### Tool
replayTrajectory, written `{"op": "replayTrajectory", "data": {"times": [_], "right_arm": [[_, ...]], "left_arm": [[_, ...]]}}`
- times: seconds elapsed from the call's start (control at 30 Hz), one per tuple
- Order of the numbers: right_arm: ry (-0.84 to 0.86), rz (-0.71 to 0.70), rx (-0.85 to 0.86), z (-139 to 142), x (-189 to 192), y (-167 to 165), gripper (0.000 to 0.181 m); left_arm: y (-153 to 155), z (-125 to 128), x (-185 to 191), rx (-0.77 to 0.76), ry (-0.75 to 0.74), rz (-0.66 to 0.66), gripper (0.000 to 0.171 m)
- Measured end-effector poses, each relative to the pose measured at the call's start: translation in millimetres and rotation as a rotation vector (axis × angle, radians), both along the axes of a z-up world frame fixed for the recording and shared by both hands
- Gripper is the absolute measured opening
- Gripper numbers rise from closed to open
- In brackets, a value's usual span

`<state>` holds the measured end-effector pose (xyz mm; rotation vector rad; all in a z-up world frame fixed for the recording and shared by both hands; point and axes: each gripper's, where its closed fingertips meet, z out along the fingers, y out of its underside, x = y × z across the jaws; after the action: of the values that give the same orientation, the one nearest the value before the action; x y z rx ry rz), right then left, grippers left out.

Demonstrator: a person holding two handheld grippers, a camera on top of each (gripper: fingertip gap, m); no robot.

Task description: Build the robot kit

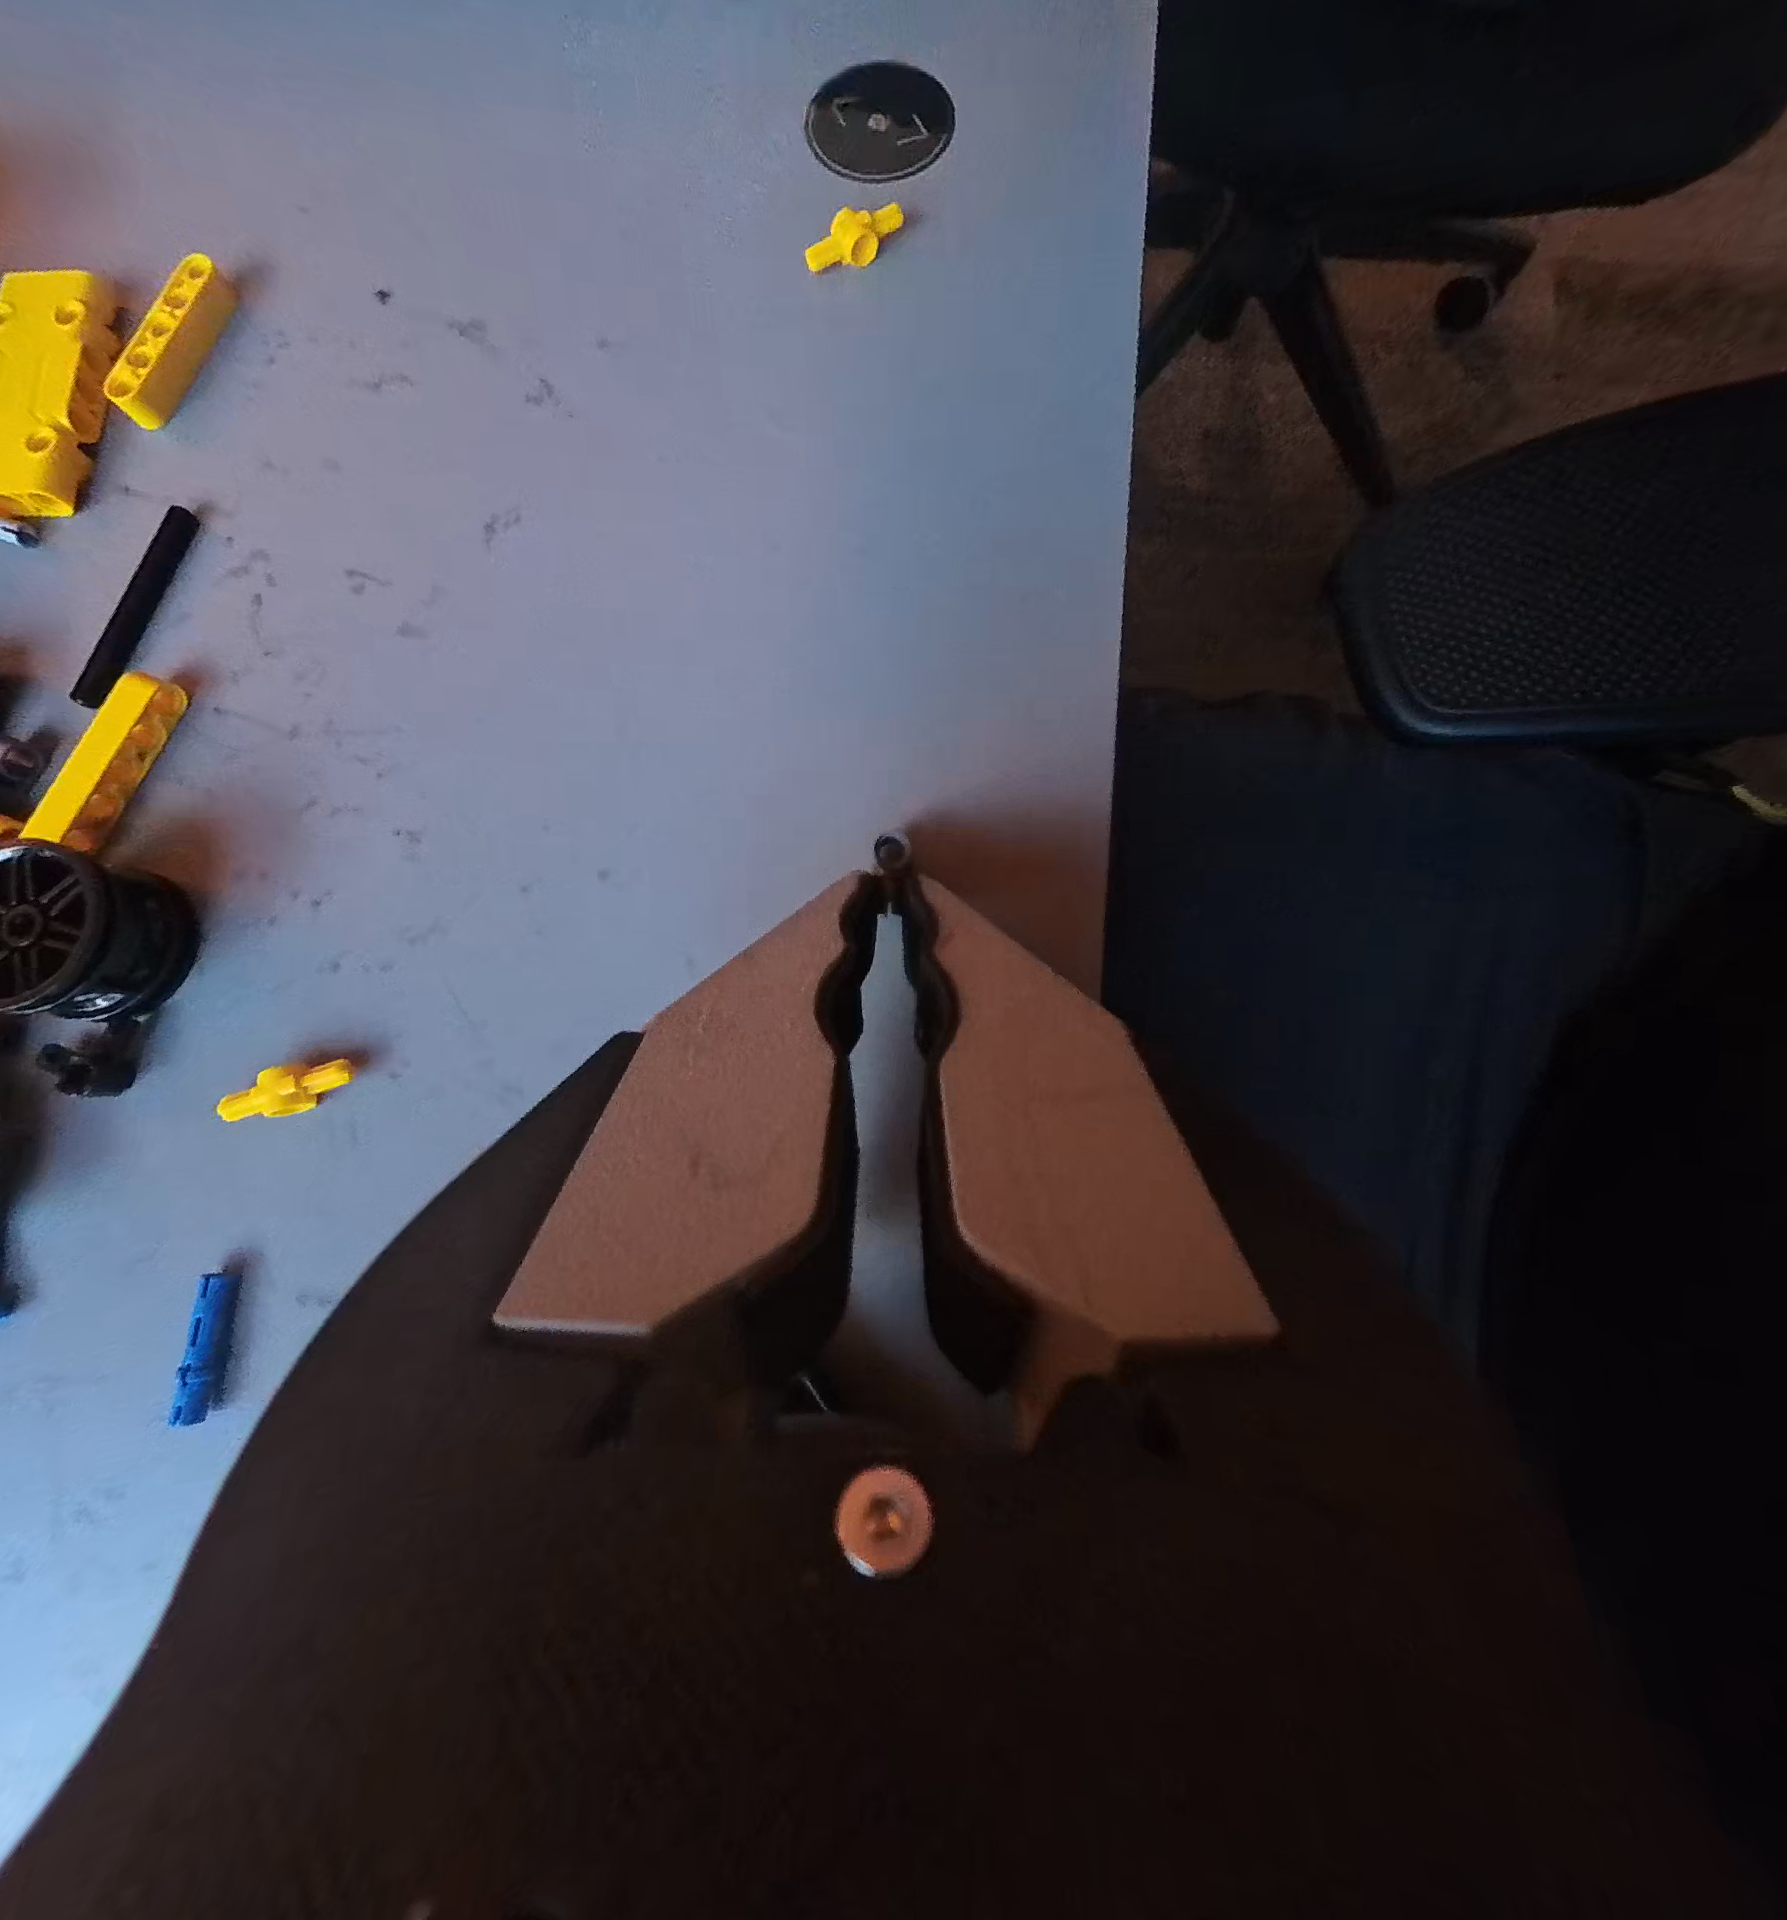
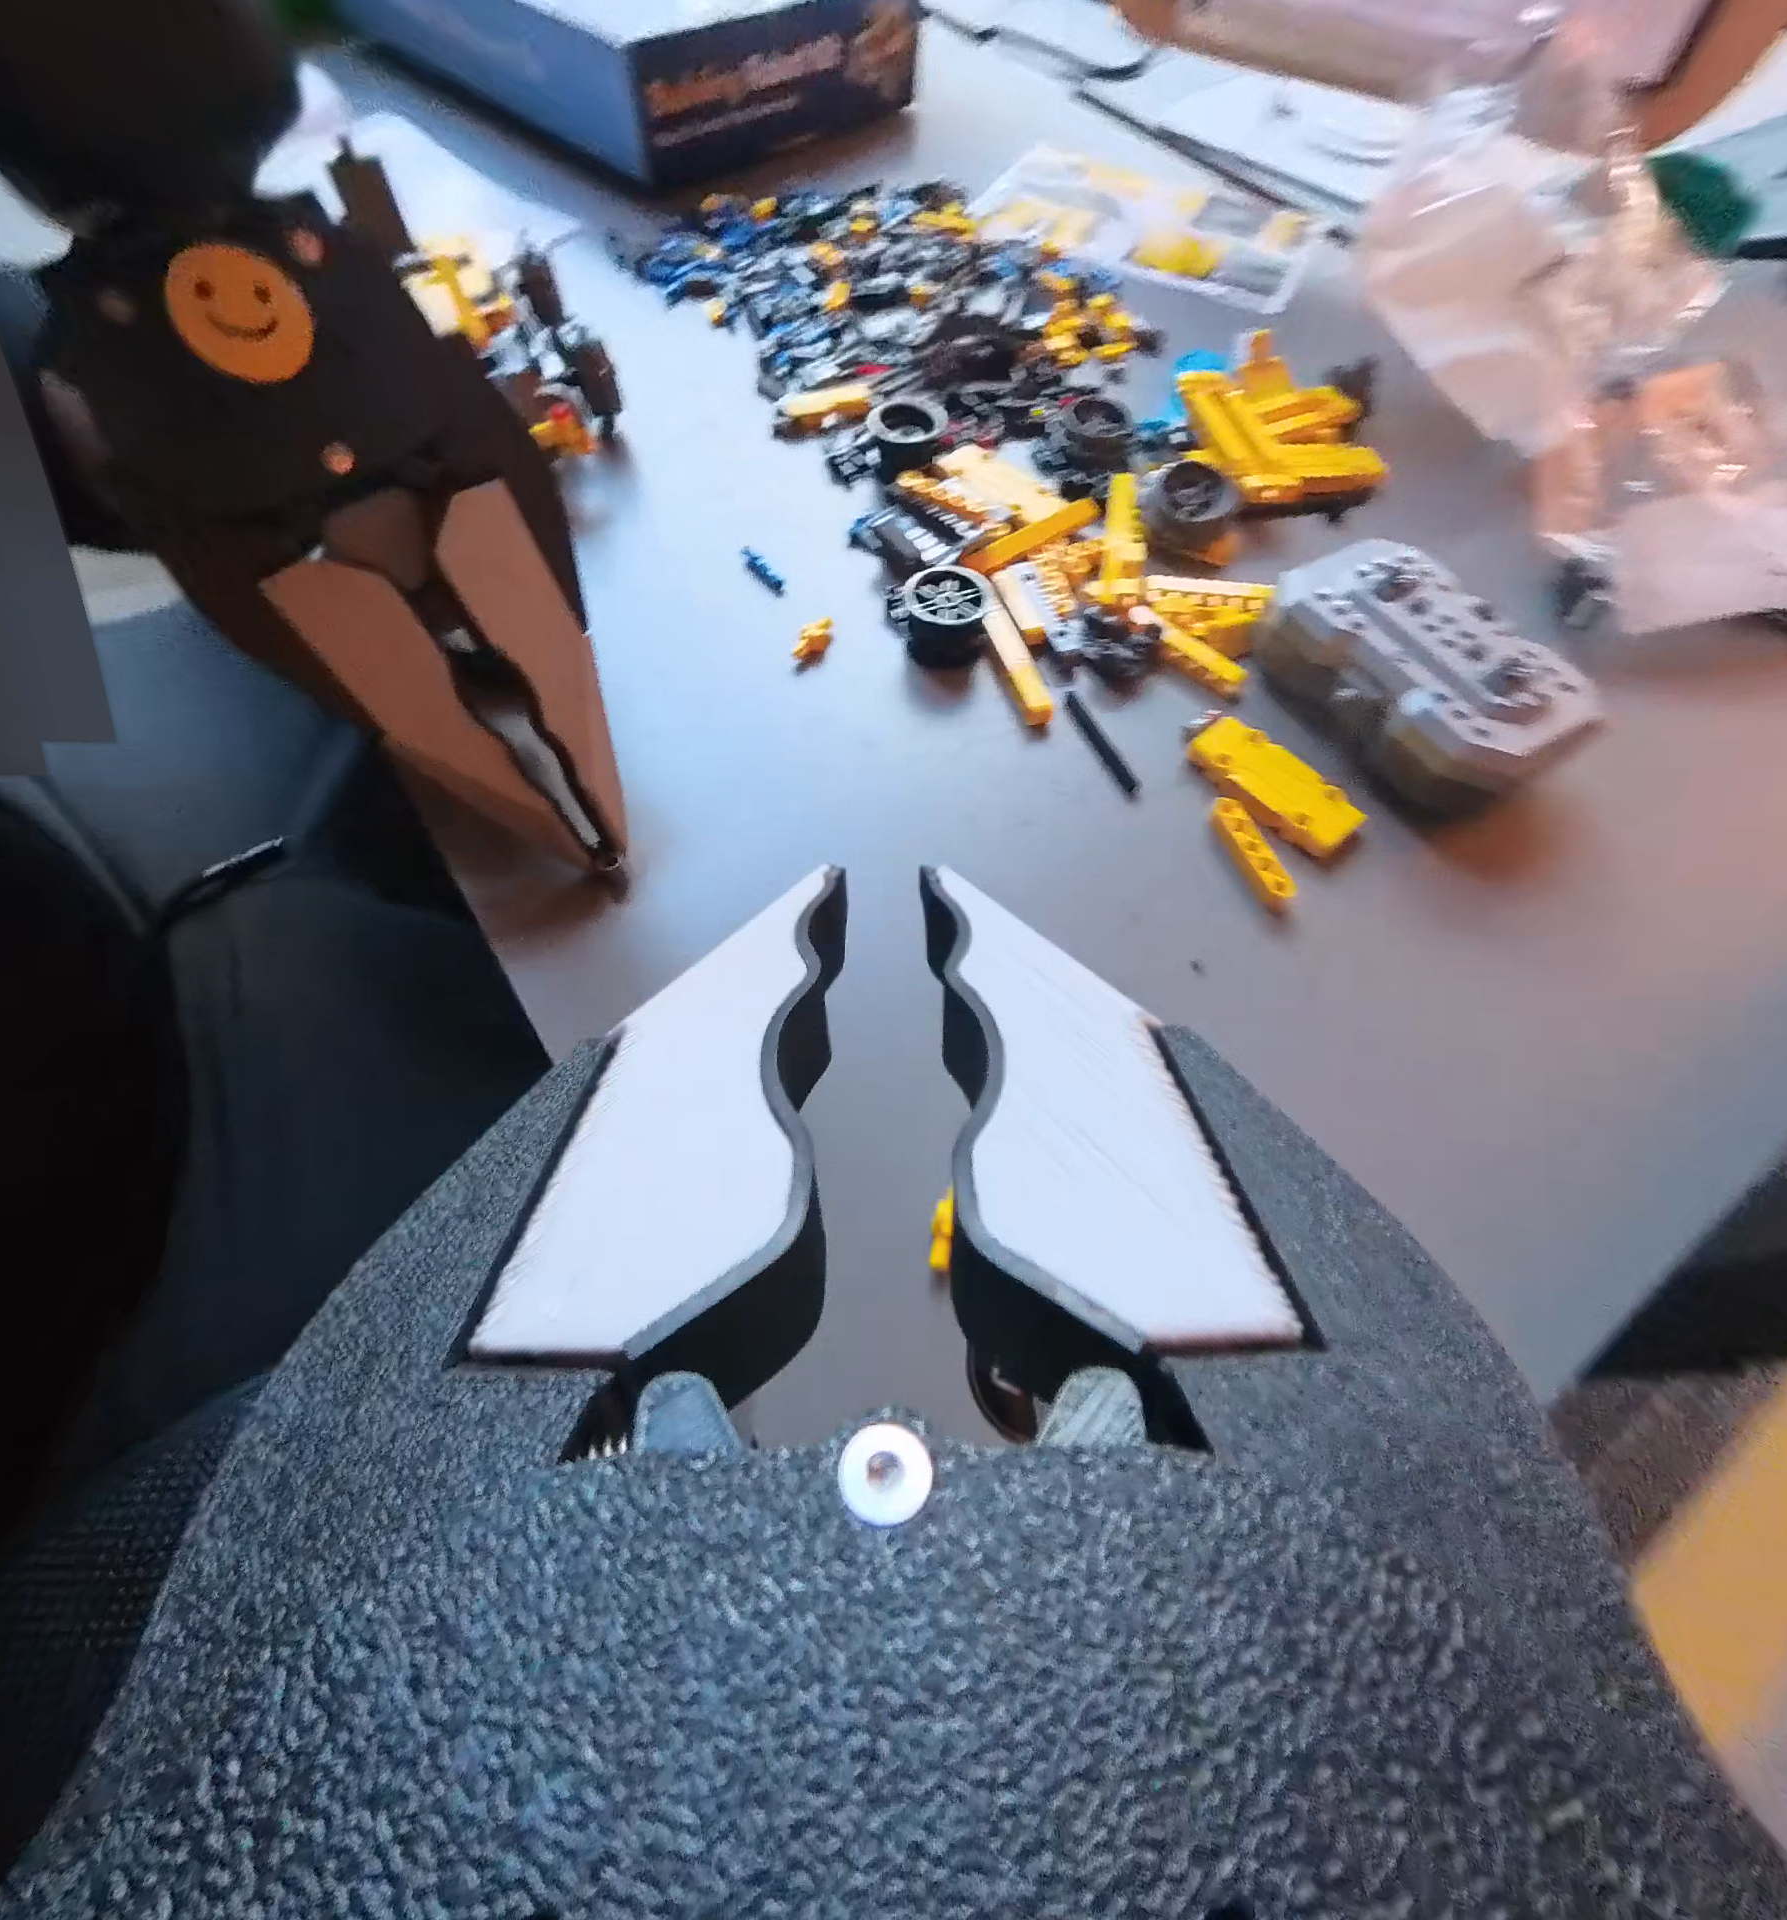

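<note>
Small dark pin (image 1: pixel 890 850), pinched at the tips of the clenched left hand-held gripper (image 1: pixel 887 883), sits low over the tabletop (image 1: pixel 608 520) near its edge. Right wrist view: right hand-held gripper (image 2: pixel 882 883) released, empty (brick pile (image 2: pixel 1024 468) well ahead).

I see a grey scuffed table (image 1: pixel 598 499), black round disc (image 1: pixel 878 122) near its far edge, yellow connector (image 1: pixel 854 238) just beside it, yellow beams (image 1: pixel 170 341), black axle (image 1: pixel 136 606), blue pin (image 1: pixel 205 1348), heaped bricks (image 2: pixel 1024 436), grey block (image 2: pixel 1429 675), box (image 2: pixel 723 73), clear bags (image 2: pixel 1637 343).
</note>
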<state>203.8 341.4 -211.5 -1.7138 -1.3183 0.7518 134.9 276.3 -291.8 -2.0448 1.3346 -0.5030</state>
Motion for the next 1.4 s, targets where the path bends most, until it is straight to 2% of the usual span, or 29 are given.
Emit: {"op": "replayTrajectory", "data": {"times": [0.1, 0.17, 0.33, 0.6, 0.63, 0.7, 0.8, 0.9, 1.0, 1.1, 1.17, 1.23, 1.3, 1.4], "right_arm": [[0.03, -0.133, 0.0, 16.1, 21.6, 9.4, 0.013], [-0.024, -0.177, -0.02, 12.0, 36.5, 8.3, 0.013], [-0.251, -0.227, -0.087, -43.0, 61.5, -1.1, 0.014], [-0.282, -0.205, -0.154, -81.4, 51.6, 2.5, 0.015], [-0.26, -0.197, -0.174, -80.8, 48.8, 2.1, 0.008], [-0.234, -0.178, -0.201, -80.2, 39.7, -1.2, 0.007], [-0.122, -0.059, -0.261, -71.5, -3.9, -26.1, 0.007], [-0.06, 0.051, -0.115, -57.5, -46.1, -46.9, 0.007], [-0.047, 0.045, 0.095, -45.9, -65.8, -51.6, 0.007], [-0.043, 0.03, 0.163, -42.3, -73.0, -55.7, 0.007], [-0.066, 0.029, 0.153, -48.7, -74.1, -56.9, 0.008], [-0.091, 0.036, 0.079, -61.0, -75.7, -60.2, 0.007], [-0.108, 0.042, 0.033, -70.7, -77.8, -62.9, 0.008], [-0.141, 0.062, 0.074, -76.8, -78.8, -65.7, 0.013]], "left_arm": [[0.3, 0.2, 0.0, -0.008, -0.018, 0.017, 0.001], [0.5, 0.2, 0.0, -0.015, -0.03, 0.029, 0.002], [1.0, 0.3, 0.3, -0.005, -0.044, 0.049, 0.002], [2.6, 1.6, -2.5, 0.019, -0.04, 0.074, 0.001], [3.3, 3.3, -2.8, 0.019, -0.052, 0.083, 0.001], [4.2, 9.3, -1.5, 0.007, -0.103, 0.103, 0.001], [4.7, 25.1, 5.2, -0.021, -0.237, 0.127, 0.001], [5.2, 42.3, 7.8, 0.05, -0.323, 0.126, 0.001], [-1.3, 54.0, 3.2, 0.162, -0.342, 0.113, 0.001], [-8.1, 59.2, -3.1, 0.168, -0.396, 0.145, 0.001], [-10.2, 57.3, -7.6, 0.1, -0.436, 0.188, 0.001], [-6.5, 49.3, -15.0, -0.01, -0.441, 0.286, 0.001], [-3.3, 40.1, -19.9, -0.074, -0.404, 0.352, 0.001], [1.6, 29.0, -23.0, -0.093, -0.329, 0.395, 0.001]]}}
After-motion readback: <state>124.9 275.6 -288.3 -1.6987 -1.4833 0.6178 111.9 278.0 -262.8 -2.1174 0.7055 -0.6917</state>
